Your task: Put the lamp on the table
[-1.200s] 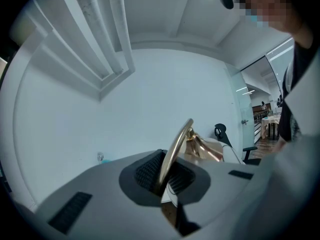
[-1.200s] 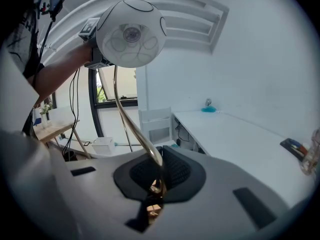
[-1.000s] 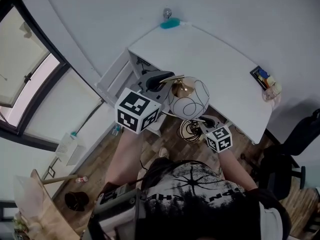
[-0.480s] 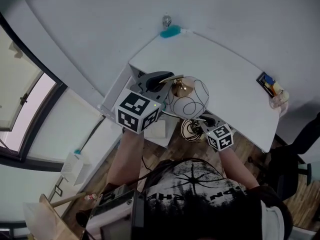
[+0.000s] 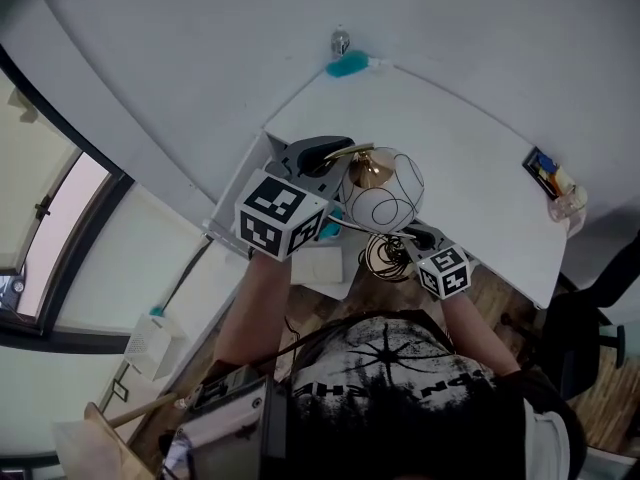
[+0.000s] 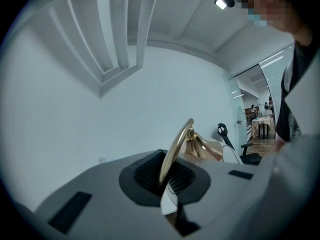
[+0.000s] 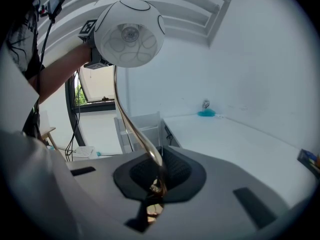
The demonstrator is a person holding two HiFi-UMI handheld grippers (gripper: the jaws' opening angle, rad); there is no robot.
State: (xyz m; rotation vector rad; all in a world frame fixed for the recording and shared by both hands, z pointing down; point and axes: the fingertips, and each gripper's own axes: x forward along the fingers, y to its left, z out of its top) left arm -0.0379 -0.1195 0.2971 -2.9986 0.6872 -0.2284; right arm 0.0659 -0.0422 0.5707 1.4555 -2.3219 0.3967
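Observation:
The lamp has a white globe shade (image 5: 385, 200) with black line drawings, a curved brass stem and a brass ring base (image 5: 383, 259). It hangs in the air at the near edge of the white table (image 5: 470, 158). My left gripper (image 5: 338, 154) is shut on the brass arc (image 6: 176, 149) near the shade's brass cap (image 6: 204, 147). My right gripper (image 5: 416, 236) is shut on the lower brass stem (image 7: 134, 130), just above the base. In the right gripper view the shade (image 7: 130, 33) hangs high up at the left, with the left gripper behind it.
A teal object (image 5: 347, 65) lies at the table's far corner by the wall. A small box of items (image 5: 547, 173) and a clear cup (image 5: 570, 204) sit at its right end. White shelving (image 5: 238, 186) stands left of the table, a black chair (image 5: 590, 298) to the right.
Both grippers keep their hold on the lamp. The lamp has drifted slightly right and up in the head view as the view itself shifted toward the table.

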